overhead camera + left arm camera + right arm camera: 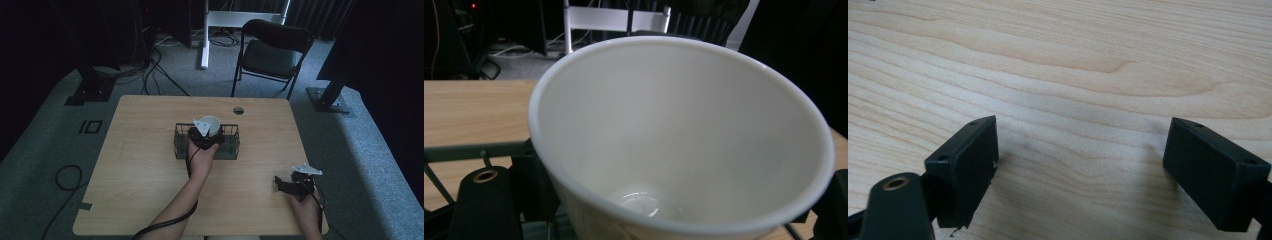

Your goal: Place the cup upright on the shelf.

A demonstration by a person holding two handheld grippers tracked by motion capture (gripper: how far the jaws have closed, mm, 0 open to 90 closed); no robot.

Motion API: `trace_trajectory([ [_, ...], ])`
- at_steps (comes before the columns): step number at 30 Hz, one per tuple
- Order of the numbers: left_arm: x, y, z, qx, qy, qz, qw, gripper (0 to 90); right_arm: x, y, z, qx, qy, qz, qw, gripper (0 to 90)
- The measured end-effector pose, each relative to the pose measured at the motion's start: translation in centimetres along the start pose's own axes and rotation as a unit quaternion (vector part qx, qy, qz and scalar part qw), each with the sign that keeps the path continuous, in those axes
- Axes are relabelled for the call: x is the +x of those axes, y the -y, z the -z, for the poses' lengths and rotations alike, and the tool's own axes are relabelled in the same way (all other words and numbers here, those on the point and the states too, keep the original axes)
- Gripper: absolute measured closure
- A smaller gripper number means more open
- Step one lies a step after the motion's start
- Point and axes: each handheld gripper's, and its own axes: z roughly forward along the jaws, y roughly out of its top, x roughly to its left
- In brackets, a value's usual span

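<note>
high view: mid-desk, the left claw [204,134] pinches a white cup [210,125] over the black wire basket [230,145]. it looks like hard, smooth ceramic, likely weighty, slippery and breakable; a grip across the rim wall seems best. near right, the right claw [286,183] rests spread on the desk [140,150].

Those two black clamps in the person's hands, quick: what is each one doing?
Left gripper: shut on the white ceramic cup, at the black wire basket.
Right gripper: open, holding nothing, over the wooden table.
</note>
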Motion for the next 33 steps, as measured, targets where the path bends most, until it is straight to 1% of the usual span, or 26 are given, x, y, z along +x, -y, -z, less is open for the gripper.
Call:
trace_trajectory([
  [6,0.2,0.6,-0.3,0.008,-0.001,-0.005,1.0000,20.5,0.0,0.0,0.0,0.000,-0.001,0.000,1.0000,14.1],
  [14,0.1,0.8,-0.4,0.003,-0.002,-0.024,0.9997,20.3,0.0,0.0,0.0,0.000,-0.001,0.000,1.0000,14.0],
  [16,0.1,0.8,-0.4,0.005,0.000,-0.022,0.9998,20.0,0.0,0.0,0.0,0.000,-0.001,0.000,1.0000,14.0],
  [18,0.1,0.7,-0.4,0.016,0.005,-0.034,0.9993,17.6,0.0,0.0,0.0,0.000,-0.001,0.000,1.0000,14.1],
  [19,-0.1,0.7,-0.3,0.012,0.008,-0.043,0.9990,14.5,0.0,0.0,0.0,0.000,-0.001,0.000,1.0000,14.1],
  [20,-0.1,0.7,-0.3,0.012,0.008,-0.043,0.9990,14.2,0.0,0.0,0.0,0.000,-0.001,0.000,1.0000,14.0],
  [21,-0.2,0.6,-0.2,0.015,0.010,-0.055,0.9983,12.9,0.0,0.0,0.0,0.000,-0.001,0.000,1.0000,14.0],
  [22,-0.2,0.6,-0.2,0.015,0.010,-0.055,0.9983,11.5,0.0,0.0,0.0,0.000,-0.001,0.000,1.0000,14.0],
  [23,-0.2,0.6,-0.2,0.015,0.012,-0.052,0.9984,11.5,0.0,0.0,0.0,0.000,-0.001,0.000,1.0000,14.0],
  [25,-0.2,0.5,0.0,0.019,0.016,-0.053,0.9983,11.0,0.0,0.0,0.0,0.000,-0.001,0.000,1.0000,14.1],
  [26,-0.2,0.4,0.2,0.019,0.020,-0.048,0.9985,10.2,0.0,0.0,0.0,0.000,-0.001,0.000,1.0000,14.0],
  [27,-0.2,0.4,0.3,0.018,0.019,-0.052,0.9983,10.2,0.0,0.0,0.0,0.000,-0.001,0.000,1.0000,14.0],
  [29,-0.2,0.4,0.3,0.018,0.019,-0.052,0.9983,10.2,0.0,0.0,0.0,0.000,-0.001,0.000,1.0000,14.0],
  [33,0.1,-0.1,1.0,0.009,0.024,-0.052,0.9983,10.2,0.0,0.0,0.0,0.000,-0.001,0.000,1.0000,14.0],
])
